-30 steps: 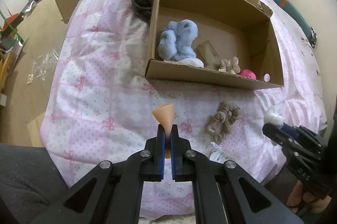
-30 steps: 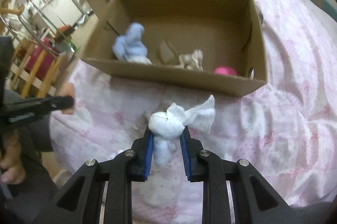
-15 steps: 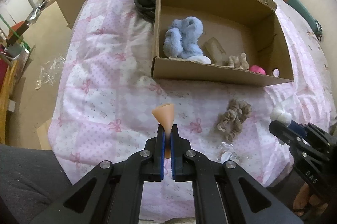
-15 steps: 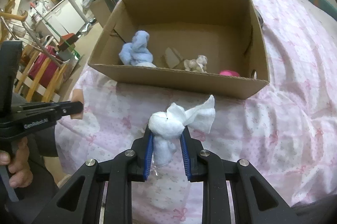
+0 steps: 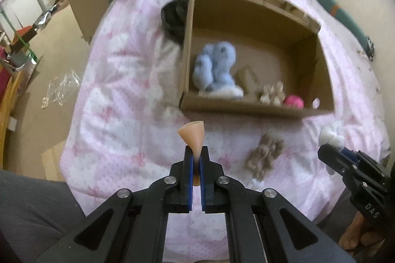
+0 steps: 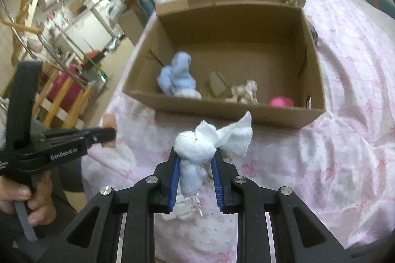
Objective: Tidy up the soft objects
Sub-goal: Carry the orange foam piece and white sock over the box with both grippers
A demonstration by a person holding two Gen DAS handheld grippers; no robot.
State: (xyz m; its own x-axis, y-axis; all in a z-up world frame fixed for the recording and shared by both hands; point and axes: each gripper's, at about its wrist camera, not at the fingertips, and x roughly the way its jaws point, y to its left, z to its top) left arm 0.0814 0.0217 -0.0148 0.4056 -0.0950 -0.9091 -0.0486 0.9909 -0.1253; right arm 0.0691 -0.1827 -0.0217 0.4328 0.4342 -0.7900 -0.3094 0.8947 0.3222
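- Left tool (image 5: 195, 159) is clamped tight on a peach sponge (image 5: 192, 135), held above the bed (image 5: 118, 114), short of the box (image 5: 246, 107).
- Right tool (image 6: 195, 159) pinches a white cloth (image 6: 205, 139) at its narrow part.
- Carry each clear over the near wall before letting go; the brown scrunchie (image 5: 265, 156) waits on the bed.

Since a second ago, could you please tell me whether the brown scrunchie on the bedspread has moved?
No: the brown scrunchie lies on the bedspread just below the cardboard box, as before.

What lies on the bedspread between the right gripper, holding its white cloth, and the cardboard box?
Only bare pink bedspread lies between the right gripper and the cardboard box, in the right wrist view.
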